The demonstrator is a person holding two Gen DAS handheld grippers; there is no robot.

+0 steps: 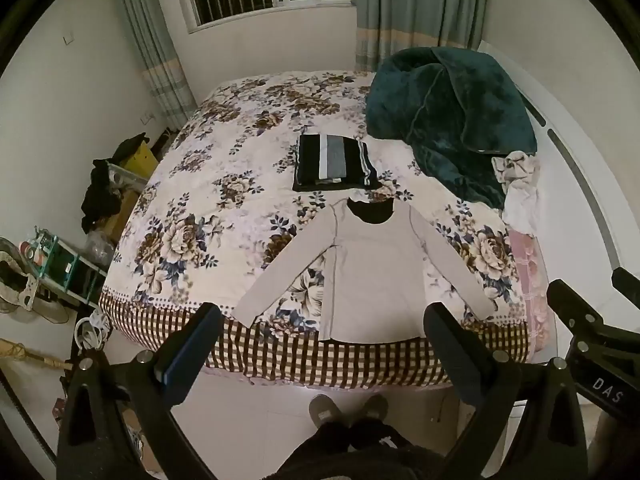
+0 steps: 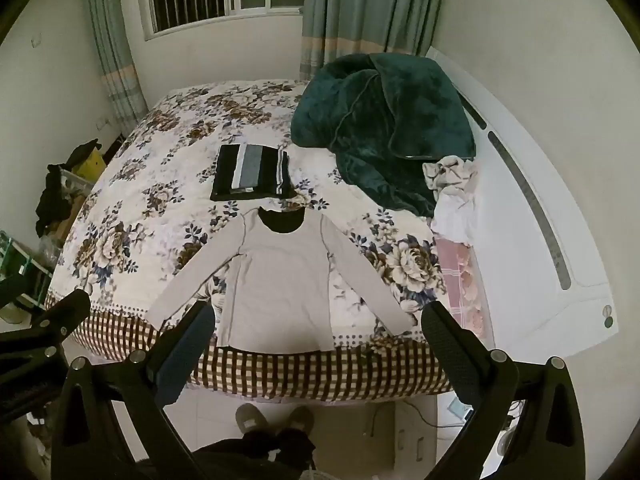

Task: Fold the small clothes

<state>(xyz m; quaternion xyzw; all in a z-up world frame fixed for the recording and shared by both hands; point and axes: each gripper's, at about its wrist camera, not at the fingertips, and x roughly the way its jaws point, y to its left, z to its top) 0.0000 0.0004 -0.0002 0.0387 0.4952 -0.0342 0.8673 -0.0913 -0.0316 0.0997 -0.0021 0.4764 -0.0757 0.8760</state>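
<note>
A light grey long-sleeved shirt [image 1: 372,272] lies flat on the floral bed, sleeves spread, hem at the near edge; it also shows in the right wrist view [image 2: 280,280]. A folded black, white and grey striped garment [image 1: 334,162] sits behind its collar, also in the right wrist view [image 2: 252,176]. My left gripper [image 1: 322,320] is open and empty, held above the near bed edge. My right gripper [image 2: 316,320] is open and empty too, beside the left; it shows at the right of the left wrist view [image 1: 592,320].
A dark green plush blanket [image 1: 452,120] is heaped at the bed's back right, with a crumpled white cloth [image 1: 518,184] beside it. The checked bedspread border [image 1: 320,360] hangs over the near edge. Clutter and a green rack [image 1: 60,264] stand left. The person's feet [image 1: 348,408] are below.
</note>
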